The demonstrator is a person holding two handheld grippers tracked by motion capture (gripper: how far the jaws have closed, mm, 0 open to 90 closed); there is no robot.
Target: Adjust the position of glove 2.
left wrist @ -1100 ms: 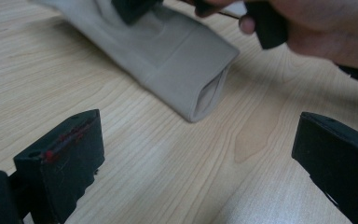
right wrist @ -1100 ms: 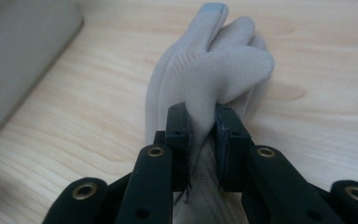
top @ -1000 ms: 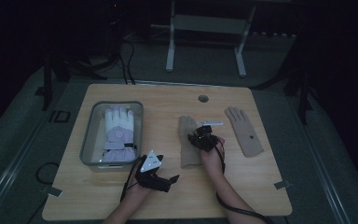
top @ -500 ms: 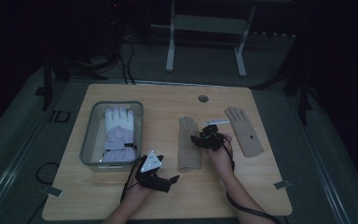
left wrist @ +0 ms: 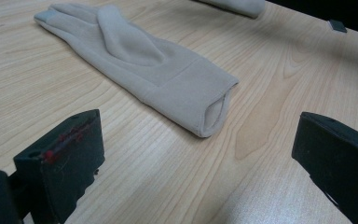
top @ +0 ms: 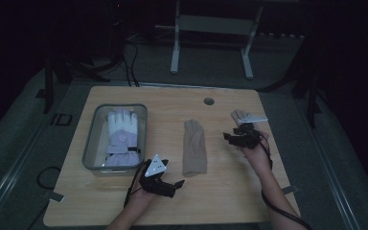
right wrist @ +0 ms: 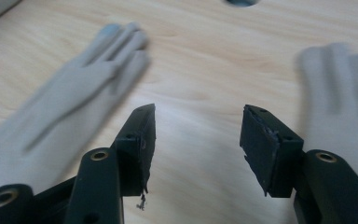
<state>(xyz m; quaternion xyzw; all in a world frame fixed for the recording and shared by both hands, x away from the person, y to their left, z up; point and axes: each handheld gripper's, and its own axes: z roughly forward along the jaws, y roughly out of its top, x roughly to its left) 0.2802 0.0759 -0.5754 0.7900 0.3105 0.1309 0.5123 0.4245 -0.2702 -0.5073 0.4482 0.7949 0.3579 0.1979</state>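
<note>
Dim surroundings frame a pale wooden bench [top: 172,103] on which the work is laid out. Two beige gloves are the objects in hand: the folded glove [top: 194,146] lies flat near the bench's middle, fingers pointing away from the person, its open cuff [left wrist: 214,109] facing the left hand-held gripper [top: 165,184]; the second glove [top: 238,116] lies to the right, partly covered in the high view by the right hand-held gripper [top: 235,137]. The right hand-held gripper hovers over bare wood between the two gloves, jaws moderately apart and holding nothing. The left hand-held gripper rests low near the front edge, jaws spread wide and empty, just short of the cuff. Farther left, a clear bin [top: 92,143] holds a white and lilac winter glove [top: 121,136]. Judged risk: the soft fabric lies flush on the wood, so a jaw closing too high may skim over it, while one closing on a single layer of the cuff could drag and unfold the glove. Blur in the right gripper view suggests motion, so a hasty descent might also miss the second glove's edge.
</note>
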